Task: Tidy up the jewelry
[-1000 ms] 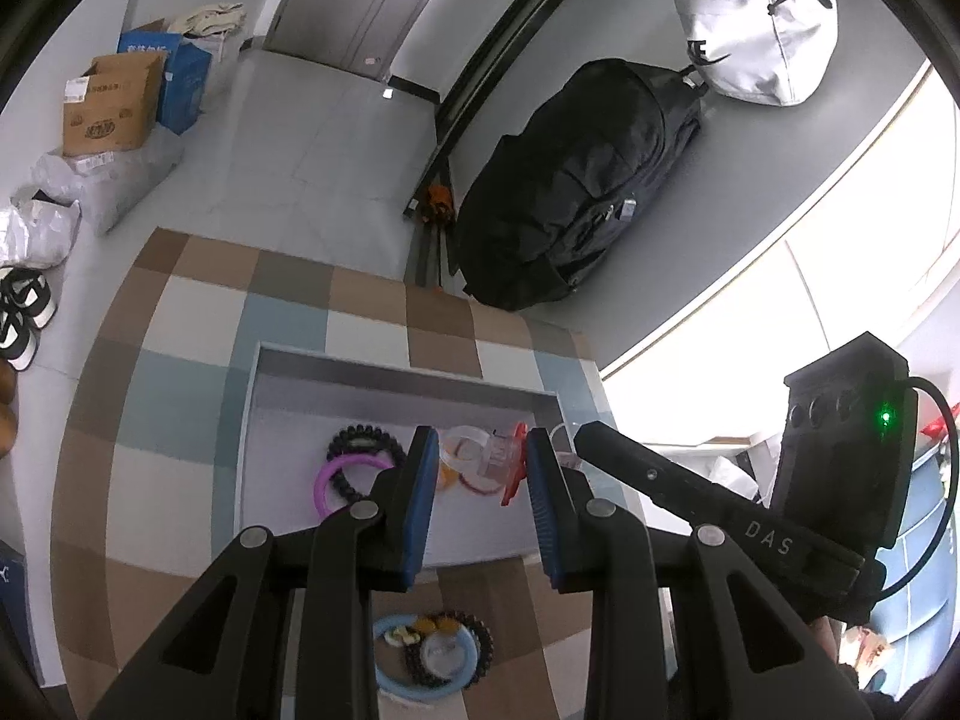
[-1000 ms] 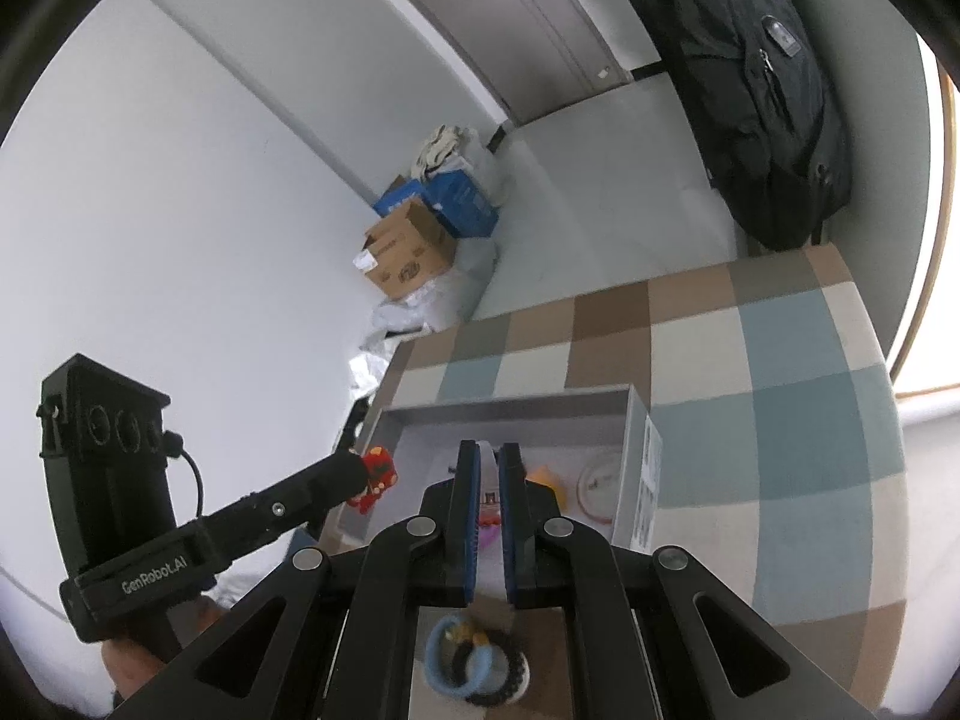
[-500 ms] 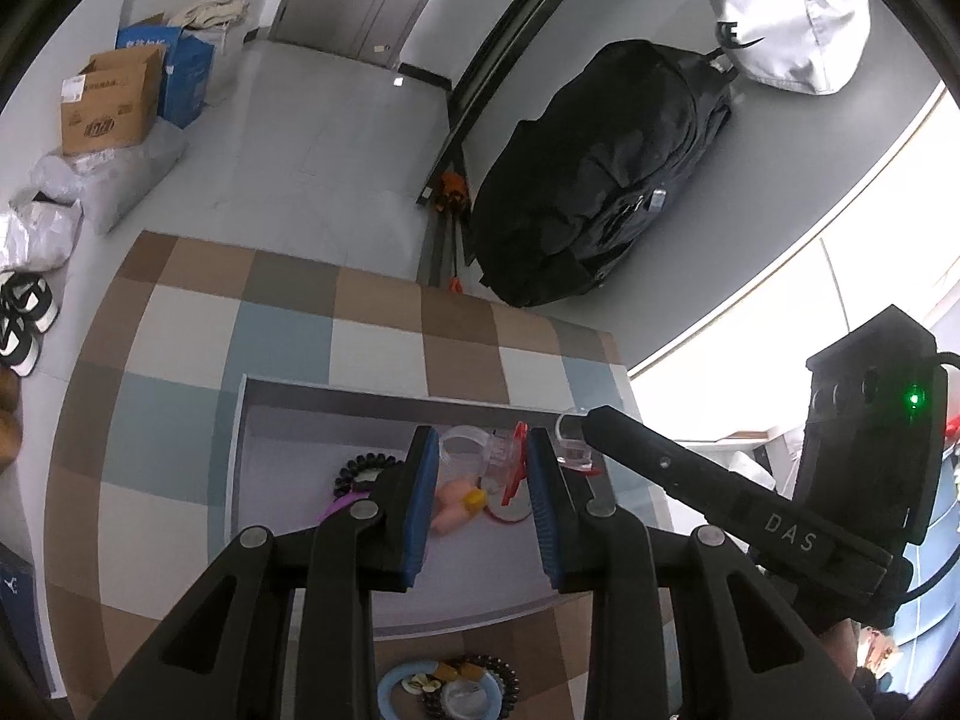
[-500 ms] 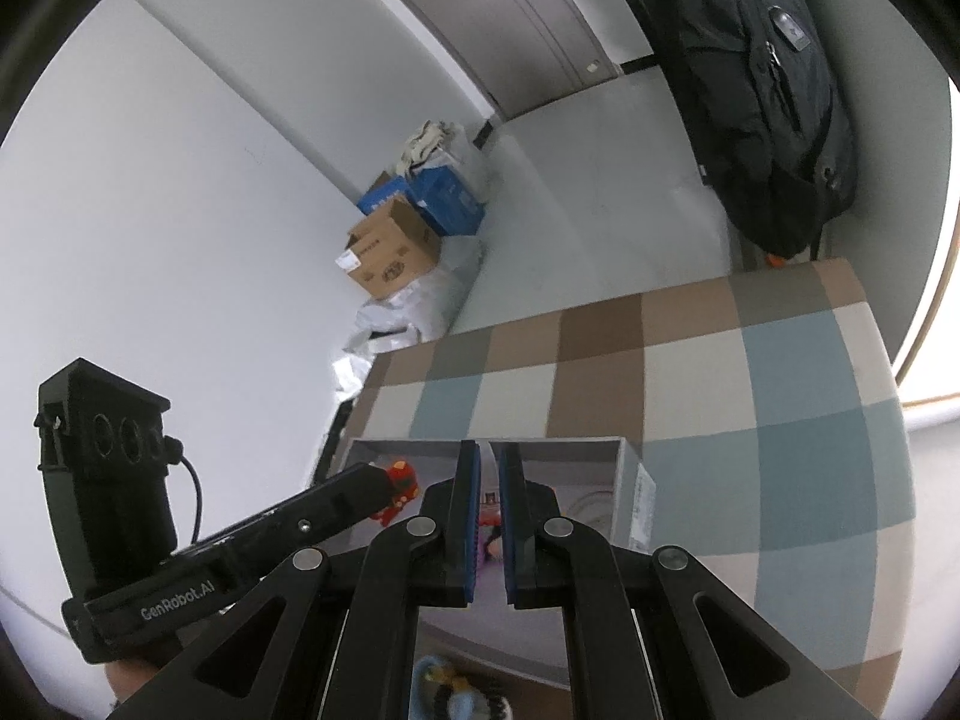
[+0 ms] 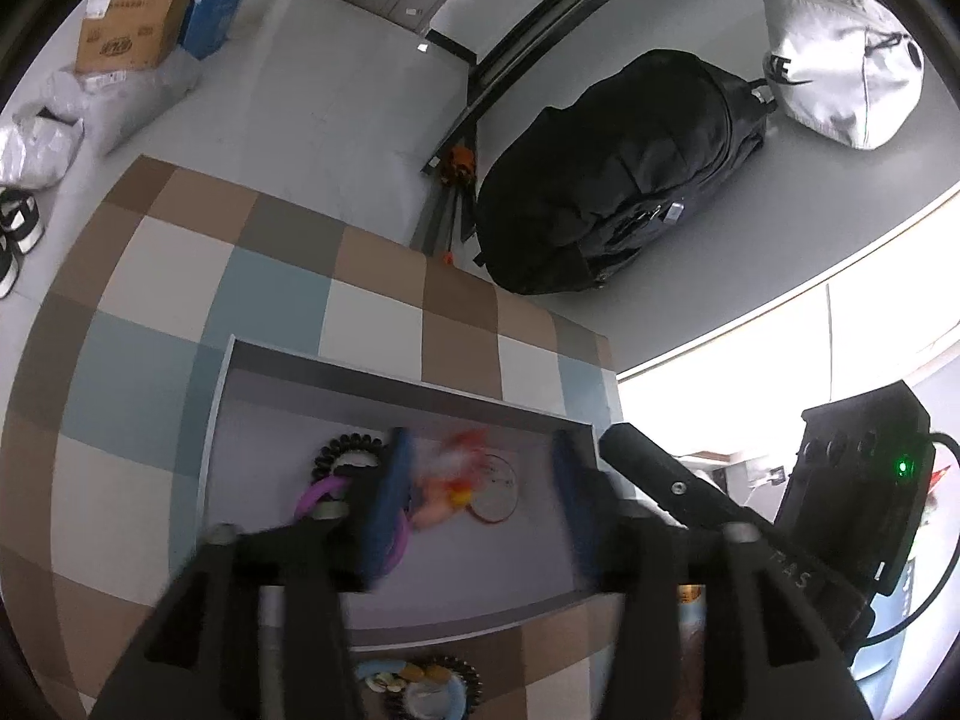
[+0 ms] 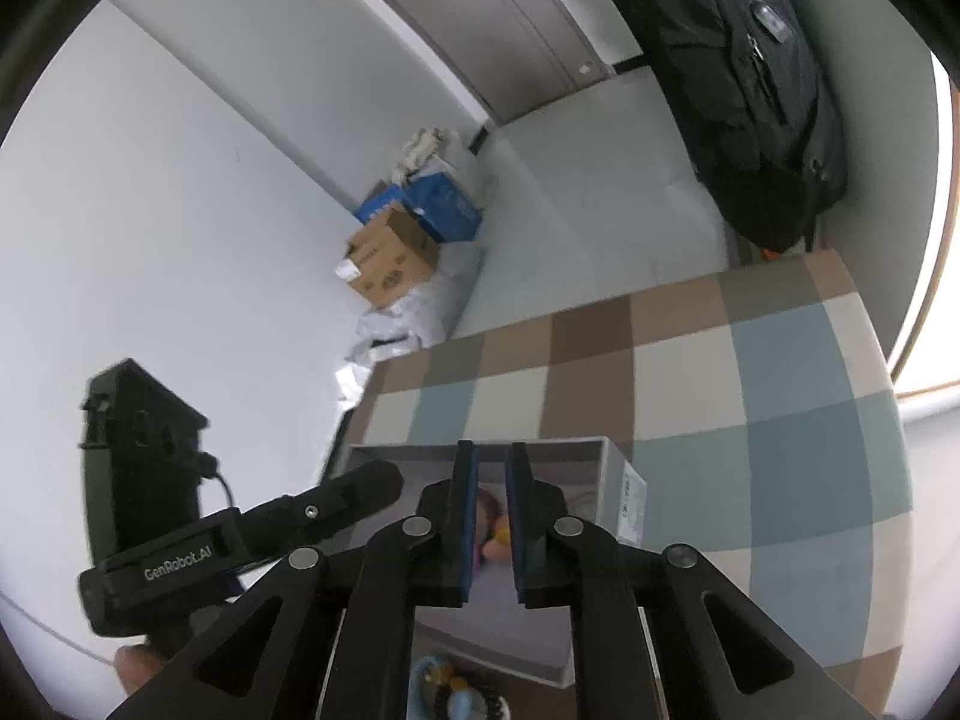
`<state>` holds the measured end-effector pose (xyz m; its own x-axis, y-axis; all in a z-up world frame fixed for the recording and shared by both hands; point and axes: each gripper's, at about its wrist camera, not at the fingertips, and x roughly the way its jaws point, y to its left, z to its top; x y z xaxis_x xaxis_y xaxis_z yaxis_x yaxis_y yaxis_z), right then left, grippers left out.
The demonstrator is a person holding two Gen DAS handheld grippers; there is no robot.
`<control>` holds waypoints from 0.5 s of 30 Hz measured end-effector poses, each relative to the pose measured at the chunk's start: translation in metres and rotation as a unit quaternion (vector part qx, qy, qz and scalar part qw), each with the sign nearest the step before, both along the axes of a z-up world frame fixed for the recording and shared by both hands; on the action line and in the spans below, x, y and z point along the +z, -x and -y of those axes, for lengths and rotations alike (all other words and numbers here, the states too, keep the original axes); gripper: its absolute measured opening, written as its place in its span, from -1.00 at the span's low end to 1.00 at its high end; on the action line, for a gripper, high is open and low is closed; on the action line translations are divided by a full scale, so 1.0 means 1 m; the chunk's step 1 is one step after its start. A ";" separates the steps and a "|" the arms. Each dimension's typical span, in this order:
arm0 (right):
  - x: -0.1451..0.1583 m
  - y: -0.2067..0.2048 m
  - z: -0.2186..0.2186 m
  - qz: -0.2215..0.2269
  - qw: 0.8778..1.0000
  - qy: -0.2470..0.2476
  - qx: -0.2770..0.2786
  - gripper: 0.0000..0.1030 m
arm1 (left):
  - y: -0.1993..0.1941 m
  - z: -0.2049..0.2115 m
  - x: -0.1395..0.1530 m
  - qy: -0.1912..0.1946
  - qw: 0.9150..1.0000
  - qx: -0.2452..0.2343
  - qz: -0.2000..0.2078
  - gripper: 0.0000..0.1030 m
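Jewelry, a blurred orange-and-pink trinket (image 5: 447, 495), lies in the shallow grey box (image 5: 396, 387) between the left gripper's (image 5: 480, 498) just-opened jaws, untouched; right gripper (image 6: 492, 516), at three o'clock, has just parted slightly, holding nothing

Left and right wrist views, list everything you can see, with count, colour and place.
tray: one, grey, on the checked surface
checked surface: one, brown, blue and cream
hair ties: one black coil, one purple, left in tray
blurred pieces: count unclear, orange, pink, mid tray
hoop: one, red-rimmed, mid tray
small pile: blue ring, beads, near edge
backpack: one, black, floor
bag: one, white, floor
boxes: brown, blue, far corner
left gripper: open, over tray, just widened
right gripper: fingers slightly parted, just widened, empty
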<state>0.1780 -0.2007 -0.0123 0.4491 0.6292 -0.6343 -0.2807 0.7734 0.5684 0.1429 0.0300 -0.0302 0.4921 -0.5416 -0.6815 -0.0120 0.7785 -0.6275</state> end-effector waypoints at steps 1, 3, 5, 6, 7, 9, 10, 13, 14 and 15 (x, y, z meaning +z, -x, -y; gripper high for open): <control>0.003 0.002 0.001 0.007 1.000 0.000 -0.002 -0.51 | 0.002 -0.002 0.001 0.000 1.000 0.007 0.003 0.24; 0.009 0.005 0.004 0.020 1.000 -0.001 -0.008 -0.09 | 0.004 -0.004 0.002 -0.010 1.000 0.016 0.003 0.32; 0.013 0.007 0.007 0.030 0.999 -0.006 -0.013 0.13 | 0.006 -0.006 0.002 -0.013 1.000 0.019 0.001 0.32; 0.015 0.009 0.009 0.035 0.999 -0.006 -0.017 0.32 | 0.006 -0.006 0.002 -0.013 1.000 0.019 -0.001 0.32; 0.016 0.010 0.010 0.039 0.999 0.001 -0.021 0.50 | 0.007 -0.007 0.003 -0.015 1.000 0.021 -0.002 0.32; 0.017 0.013 0.012 0.046 0.998 0.019 -0.033 0.70 | 0.009 -0.005 0.005 -0.021 1.000 0.020 0.000 0.33; 0.017 0.013 0.013 0.047 0.998 0.019 -0.033 0.70 | 0.010 -0.004 0.007 -0.029 0.999 0.021 0.002 0.33; 0.015 0.014 0.014 0.041 0.998 0.024 -0.028 0.74 | 0.015 0.001 0.011 -0.052 0.998 0.018 0.015 0.33; 0.015 0.016 0.015 0.042 0.998 0.027 -0.029 0.78 | 0.017 0.002 0.012 -0.064 0.998 0.019 0.021 0.34; 0.015 0.017 0.016 0.044 0.998 0.030 -0.030 0.84 | 0.018 0.003 0.014 -0.076 0.997 0.019 0.025 0.34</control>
